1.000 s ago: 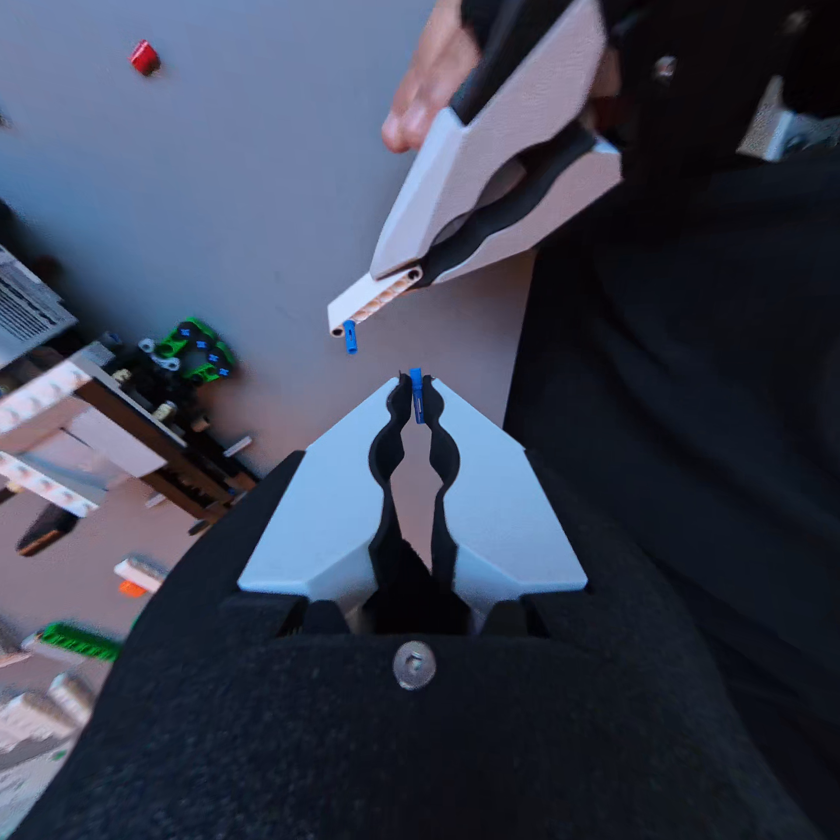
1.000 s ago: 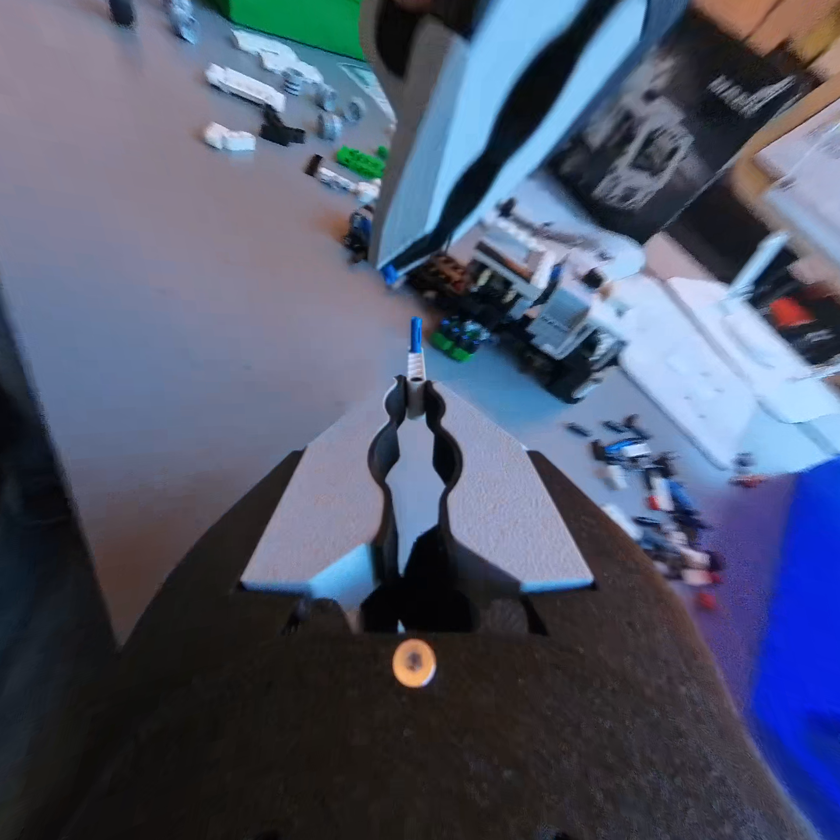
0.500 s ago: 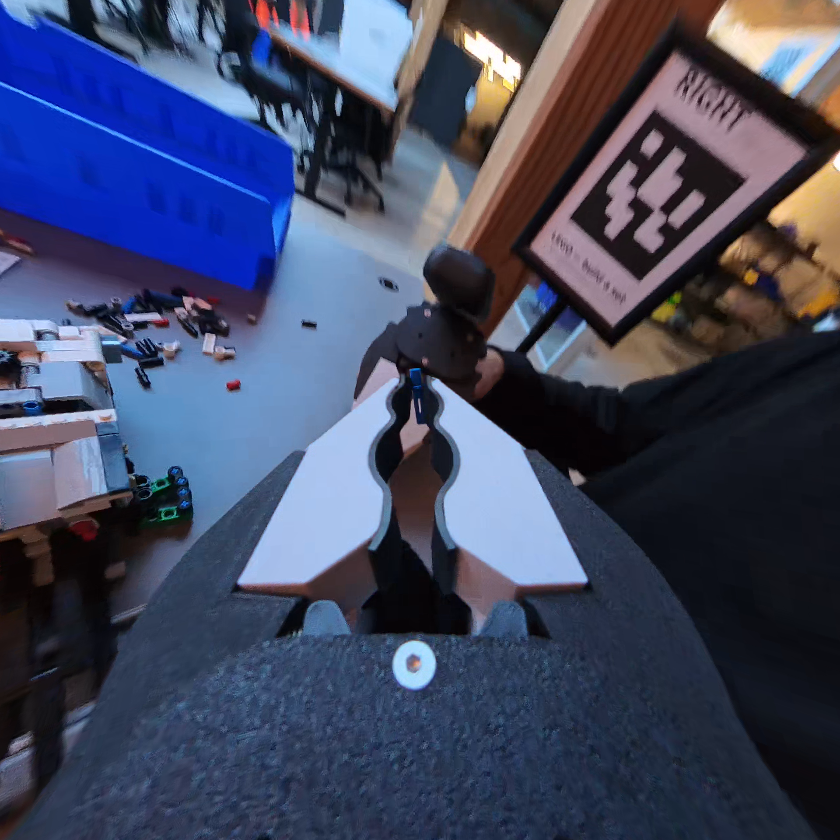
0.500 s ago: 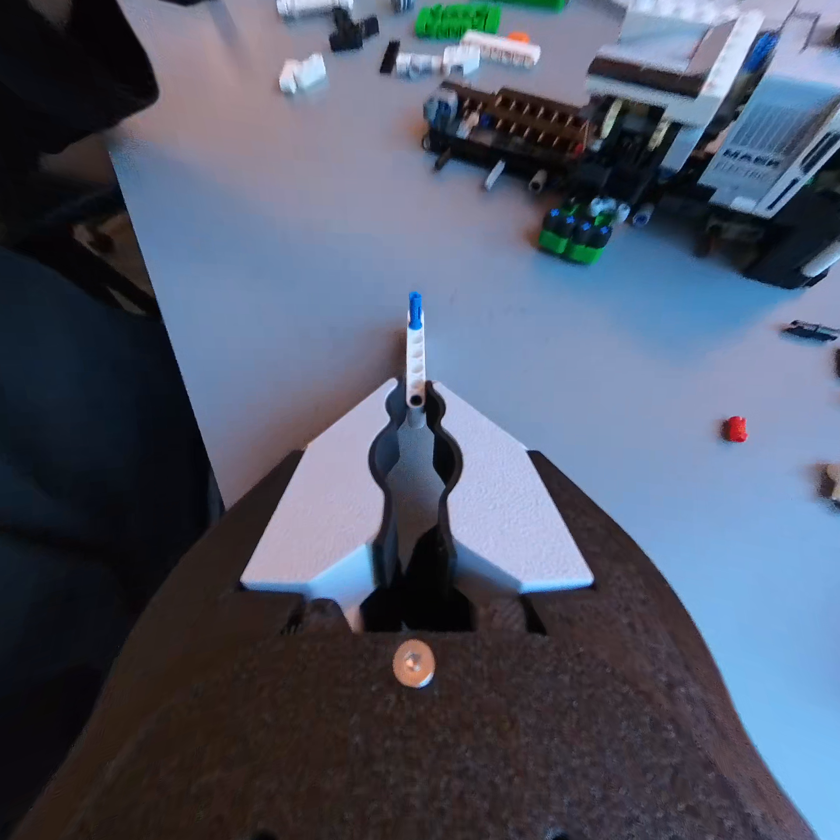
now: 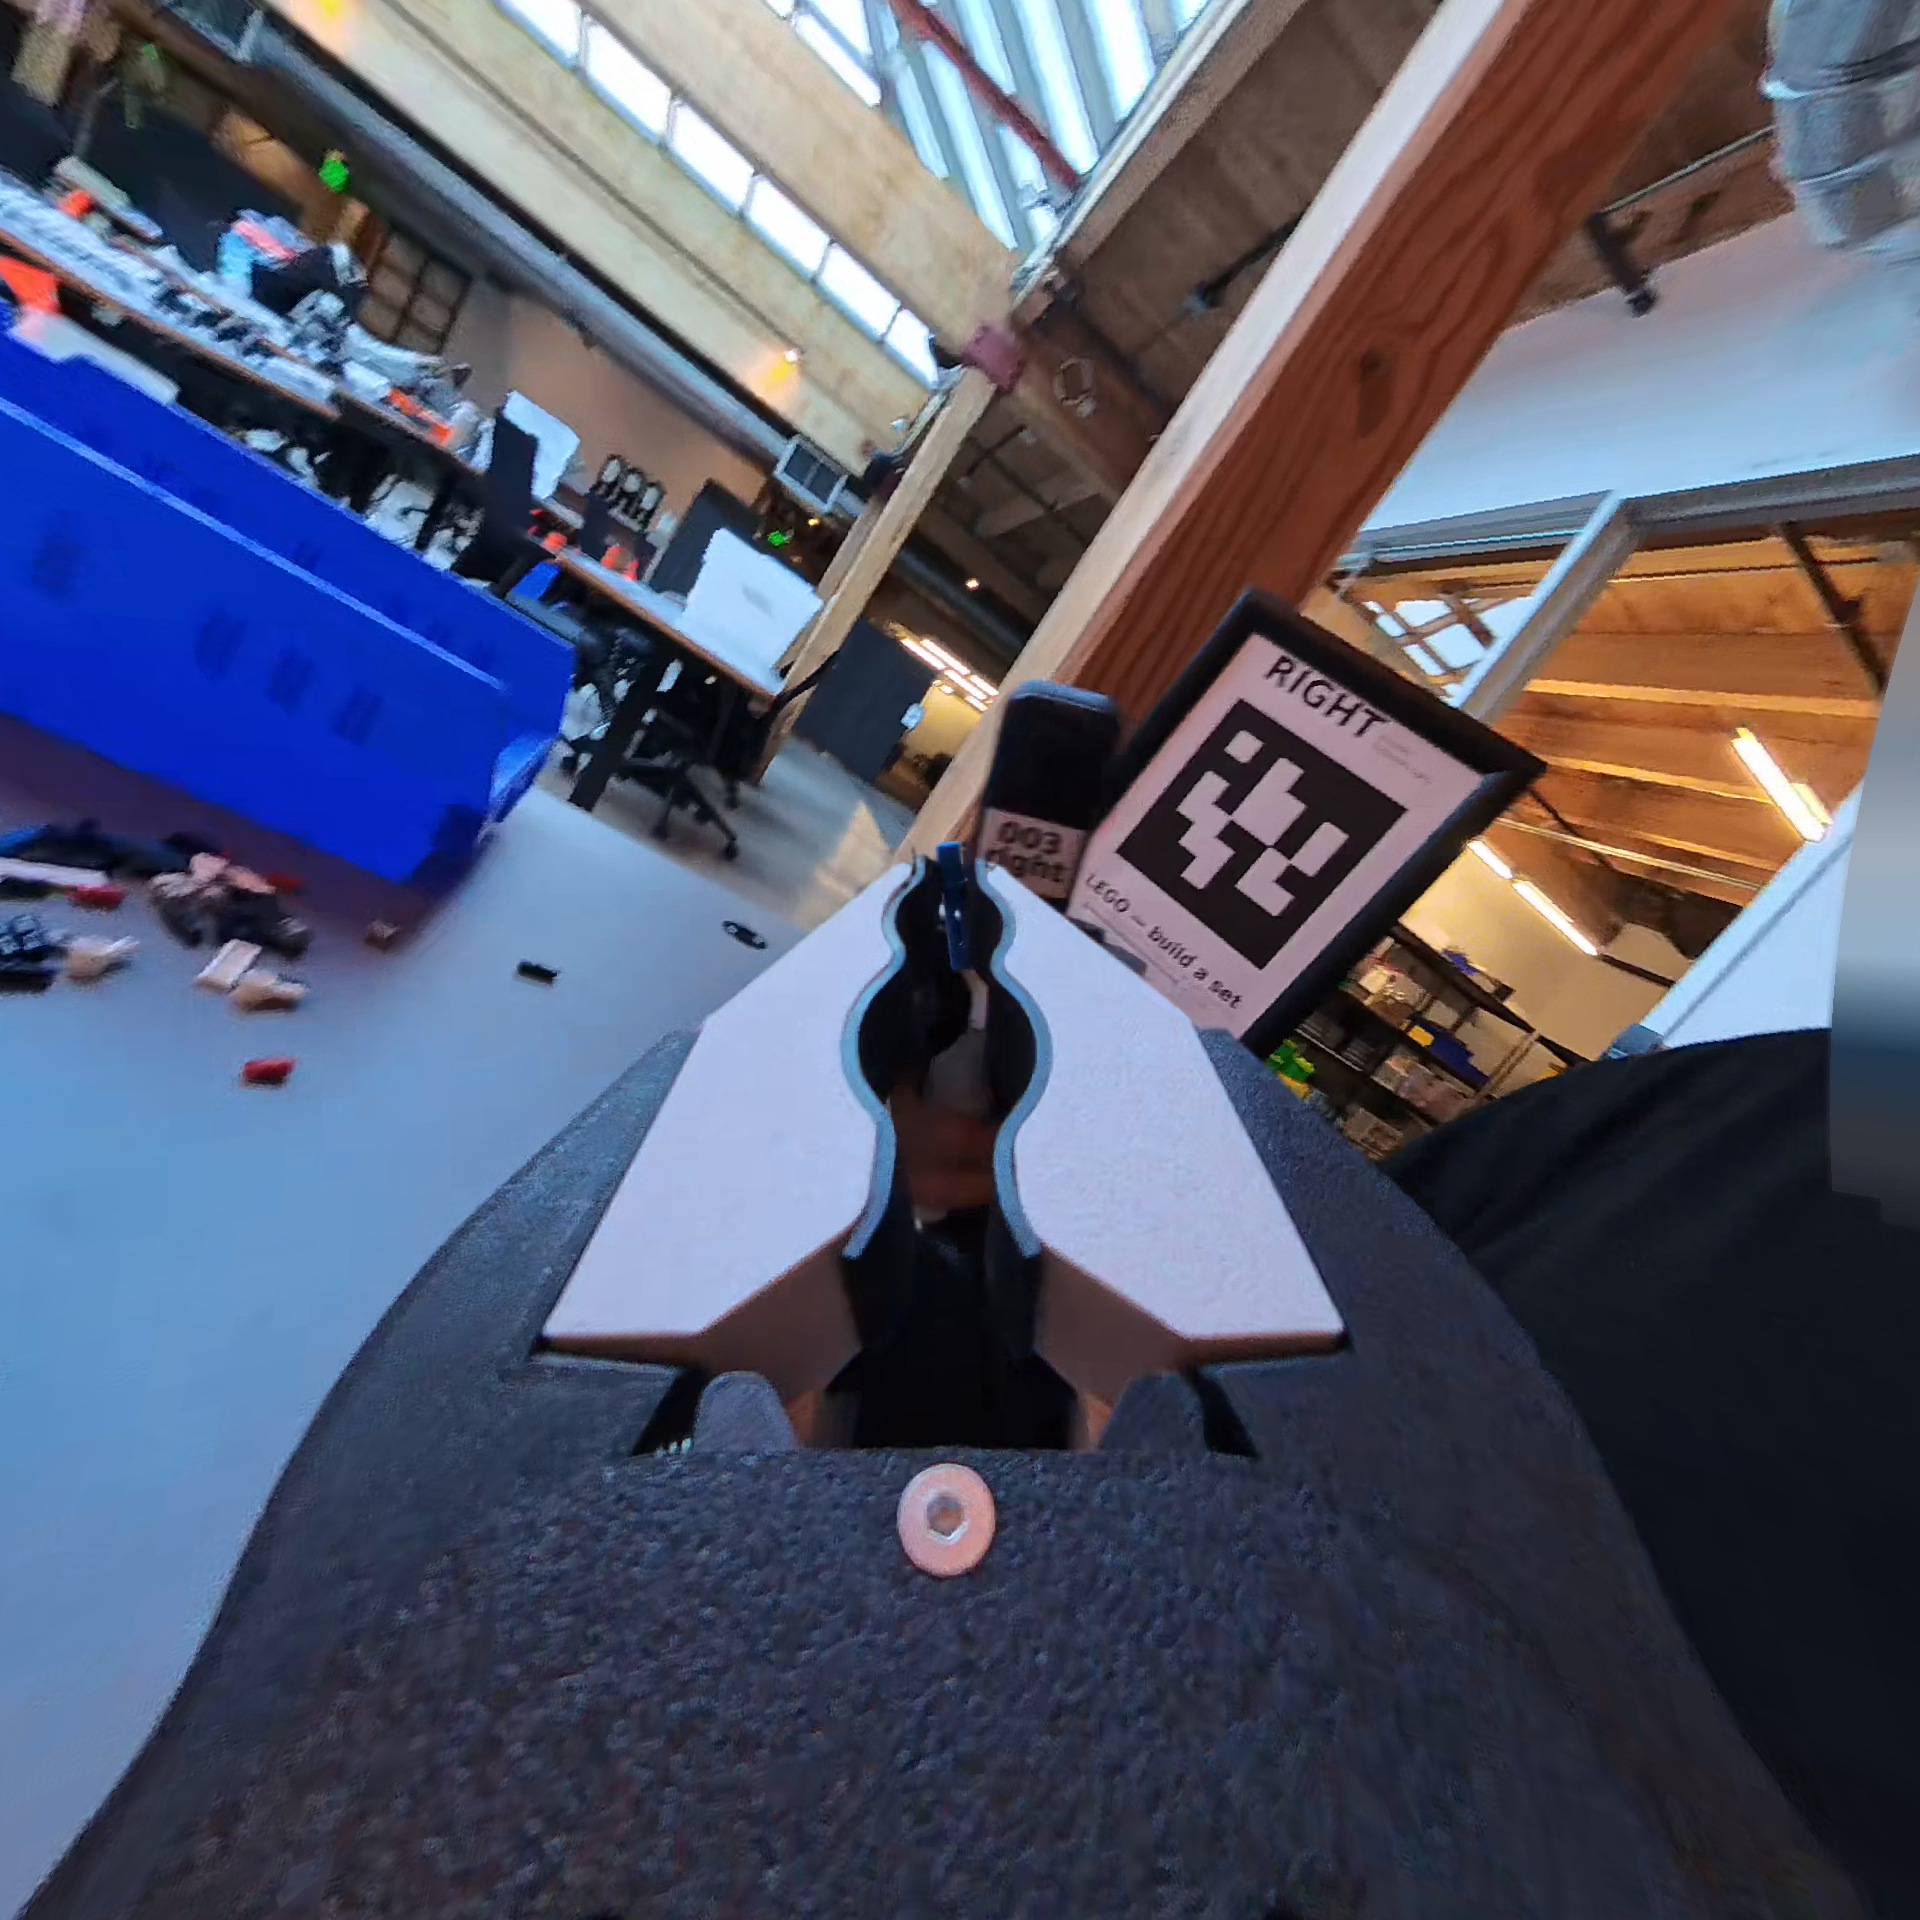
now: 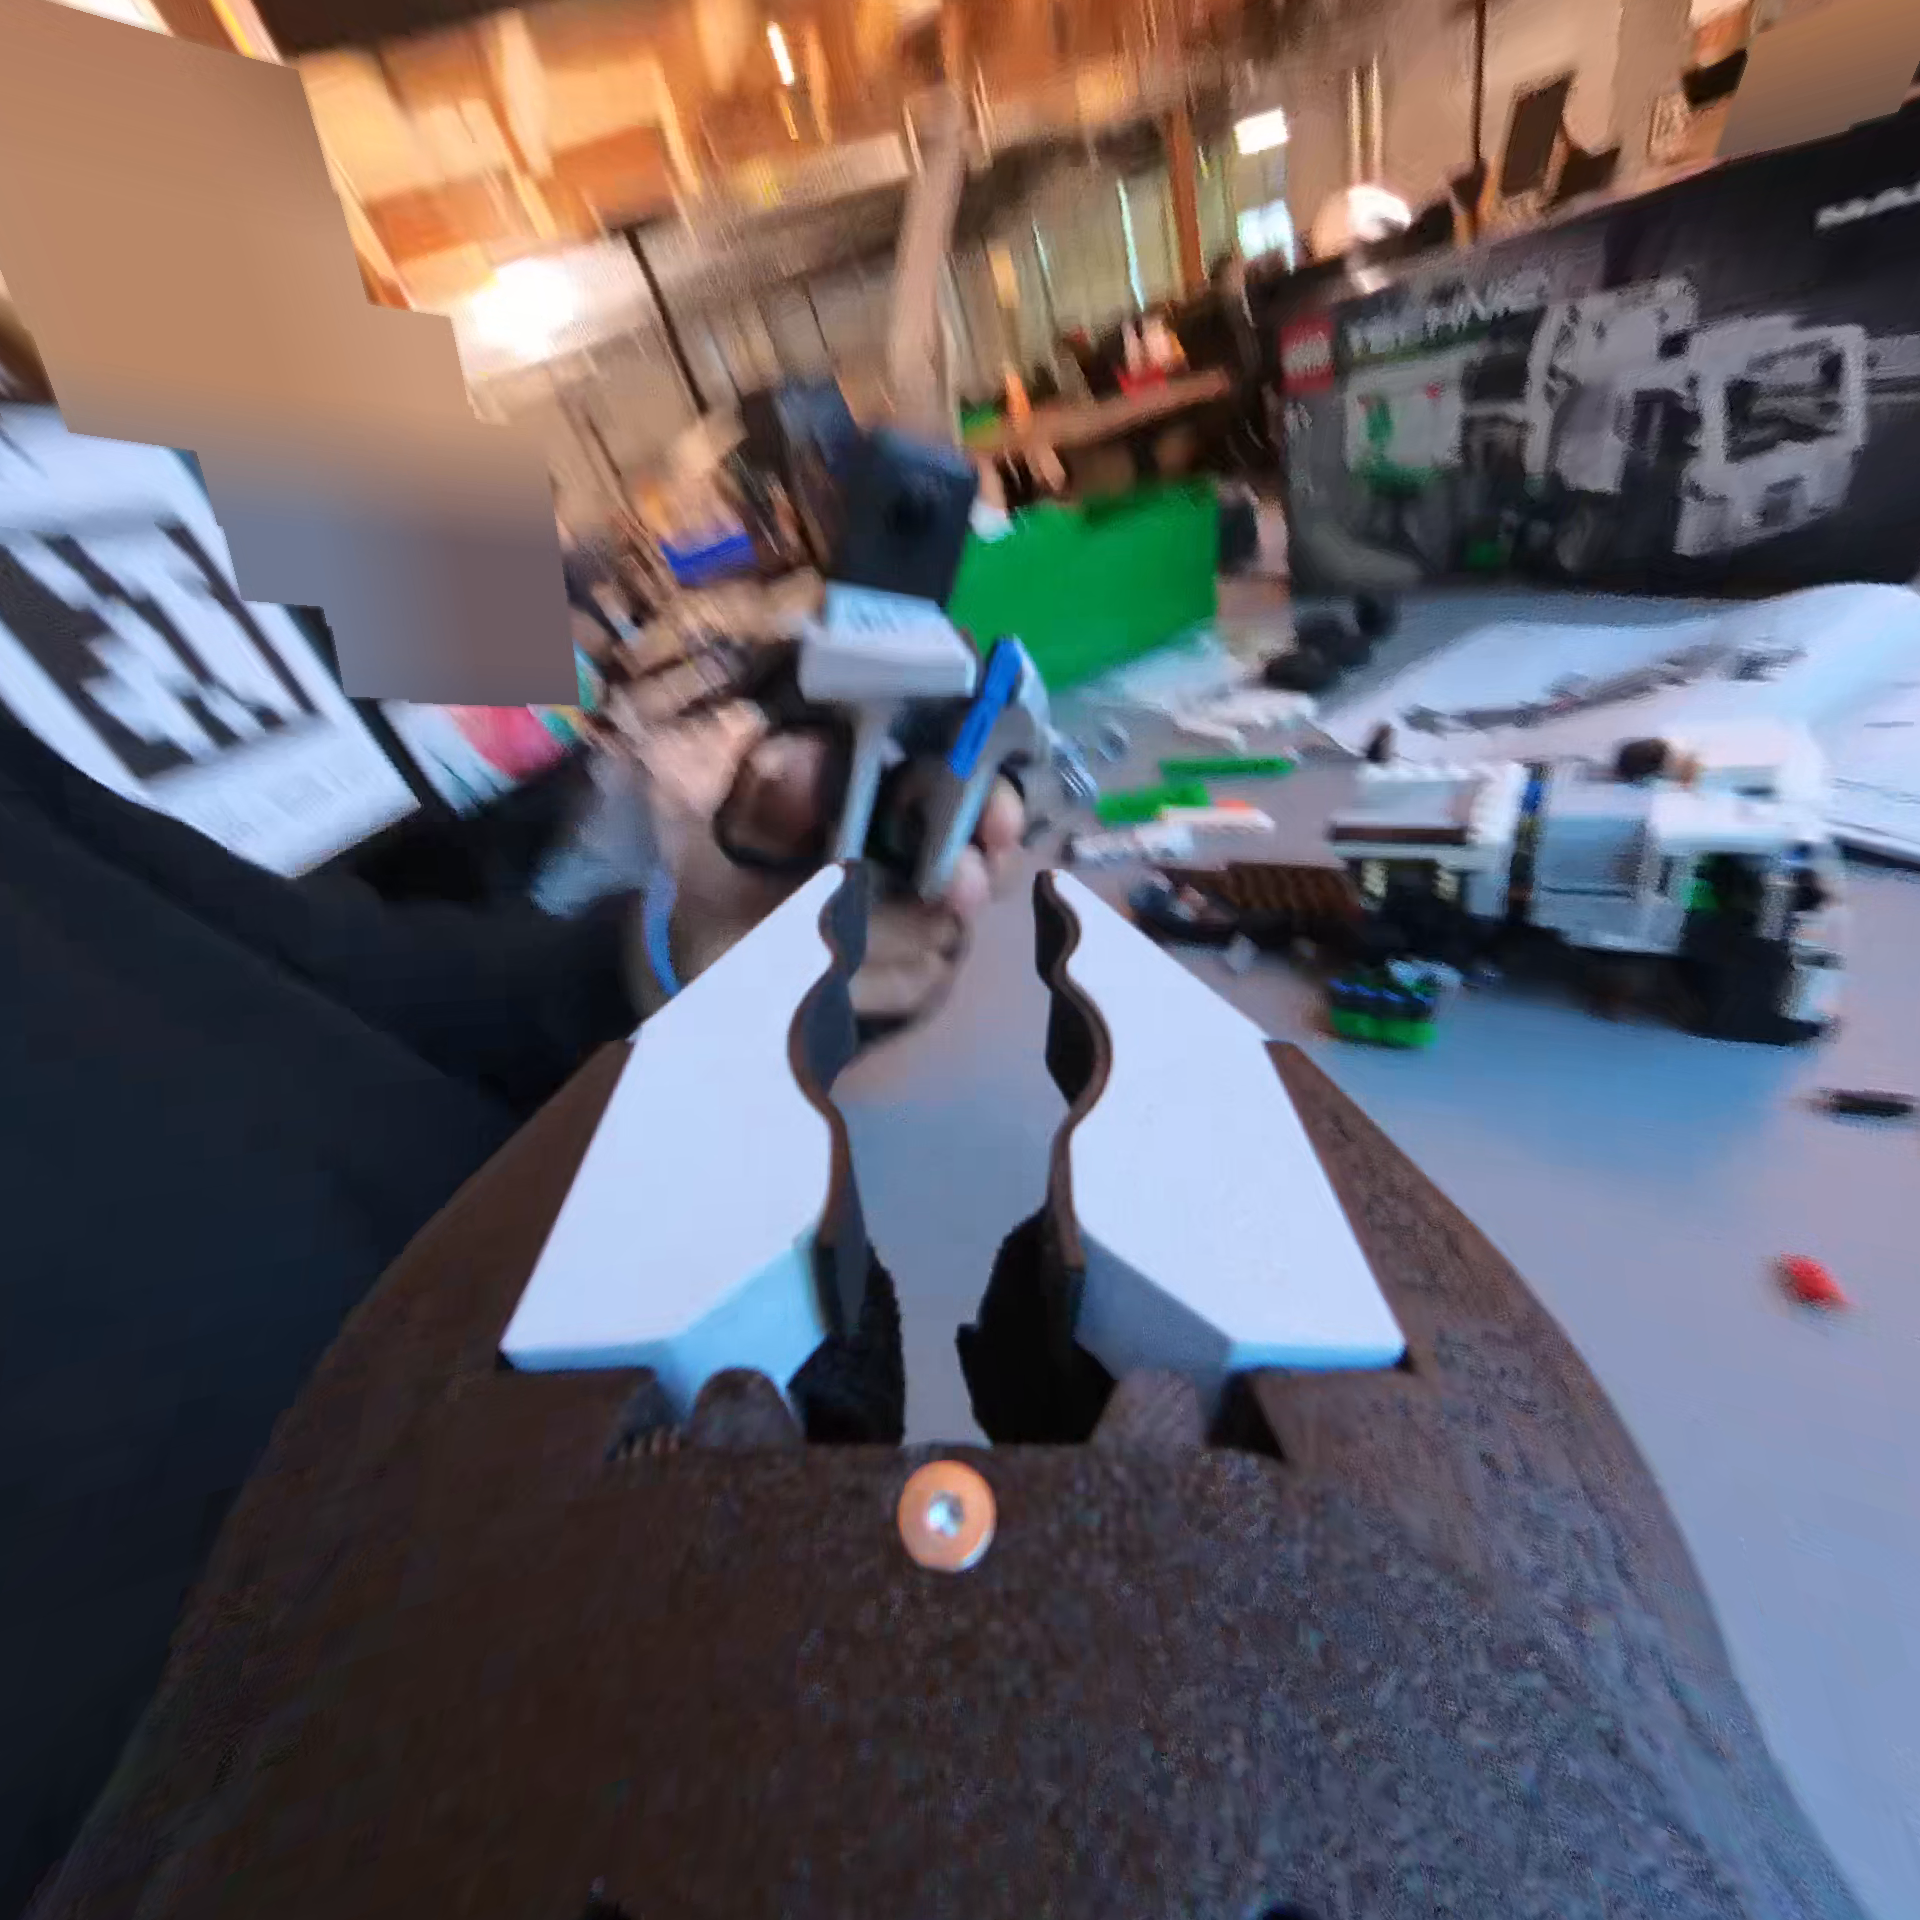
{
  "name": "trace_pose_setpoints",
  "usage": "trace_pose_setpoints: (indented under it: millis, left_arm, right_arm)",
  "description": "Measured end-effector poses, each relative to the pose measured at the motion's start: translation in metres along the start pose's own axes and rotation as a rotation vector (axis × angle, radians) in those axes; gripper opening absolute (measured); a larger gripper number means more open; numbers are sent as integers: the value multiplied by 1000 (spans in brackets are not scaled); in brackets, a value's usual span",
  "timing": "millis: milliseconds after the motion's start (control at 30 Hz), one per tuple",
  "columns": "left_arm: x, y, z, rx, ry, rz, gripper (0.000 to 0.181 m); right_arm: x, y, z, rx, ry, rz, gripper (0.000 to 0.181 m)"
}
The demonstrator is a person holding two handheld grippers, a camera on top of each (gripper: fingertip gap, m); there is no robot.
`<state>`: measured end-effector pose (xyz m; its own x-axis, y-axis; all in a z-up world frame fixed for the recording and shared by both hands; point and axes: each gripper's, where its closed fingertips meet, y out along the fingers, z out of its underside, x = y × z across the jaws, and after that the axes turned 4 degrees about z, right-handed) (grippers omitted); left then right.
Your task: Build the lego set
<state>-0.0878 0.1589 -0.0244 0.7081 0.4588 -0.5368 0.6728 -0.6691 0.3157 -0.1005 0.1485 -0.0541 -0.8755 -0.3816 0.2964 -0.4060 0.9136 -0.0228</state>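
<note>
Left hand-held gripper (image 5: 951, 883) low centre of the left wrist view, fingers pressed nearly together, clamped on a small blue pin (image 5: 954, 906) at the tips. Just past those tips, a black post with a label (image 5: 1044, 800) and a framed marker card (image 5: 1283, 826), centre right. Grey worktop (image 5: 343, 1122) at left, with one red piece (image 5: 267, 1070) and a heap of loose pieces (image 5: 156, 914) toward the left edge. Blue bin (image 5: 249, 644) behind the heap.

Right hand-held gripper (image 6: 948, 894) low centre of the right wrist view, fingers parted with a clear gap, nothing between them. Beyond the tips, much blurred, a hand (image 6: 831, 862) wrapped around the other grey-and-blue gripper, centre frame. Partly built white lego truck (image 6: 1621, 873) at right on the worktop (image 6: 1558, 1164), a small green-and-black assembly (image 6: 1387, 1006) just in front of it, a red piece (image 6: 1808, 1280) nearer, at the right edge. Green pieces (image 6: 1174, 792) behind the truck. Farther back, a green panel (image 6: 1086, 592), centre, and the dark lego box (image 6: 1600, 374), upper right.
</note>
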Motion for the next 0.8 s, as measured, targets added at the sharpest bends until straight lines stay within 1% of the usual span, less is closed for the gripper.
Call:
trace_pose_setpoints:
  millis: [67,133,167,233,267,300,433,500,533,600,667,733,800]
  left_arm:
    - [-9,5,3,-9,19,50,2]
    - [-15,10,8,-1,22,83,3]
    - [-16,11,10,0,21,84,3]
    - [-20,12,12,-6,11,107,3]
    - [-21,12,13,-3,5,113,3]
    - [-21,12,15,10,12,108,3]
    - [-24,9,24,92,72,104,3]
    - [-23,6,33,184,122,97,3]
    - [-22,3,40,257,167,87,3]
    - [-12,-5,53,423,312,21,5]
    - [-3,-12,59,552,489,-51,14]
    - [-3,-14,61,648,594,-61,15]
    - [-4,-16,67,757,656,-53,15]
  right_arm:
    - [11,-2,-13,-84,119,-87,31]
    - [16,-1,-20,-138,164,-135,29]
    - [18,-2,-24,-161,178,-156,22]
    - [19,-3,-24,-157,180,-165,13]
    - [18,-3,-22,-147,167,-152,7]
    - [17,-3,-19,-130,149,-138,4]
    - [19,-7,-11,-54,68,-124,3]
    - [21,-8,-3,28,-1,-107,3]
    - [21,-8,4,88,-52,-94,3]
    - [14,-9,18,206,-176,-24,3]
    - [7,-10,29,322,-287,30,3]
    - [5,-10,37,409,-372,44,3]
    - [7,-10,46,495,-443,33,3]
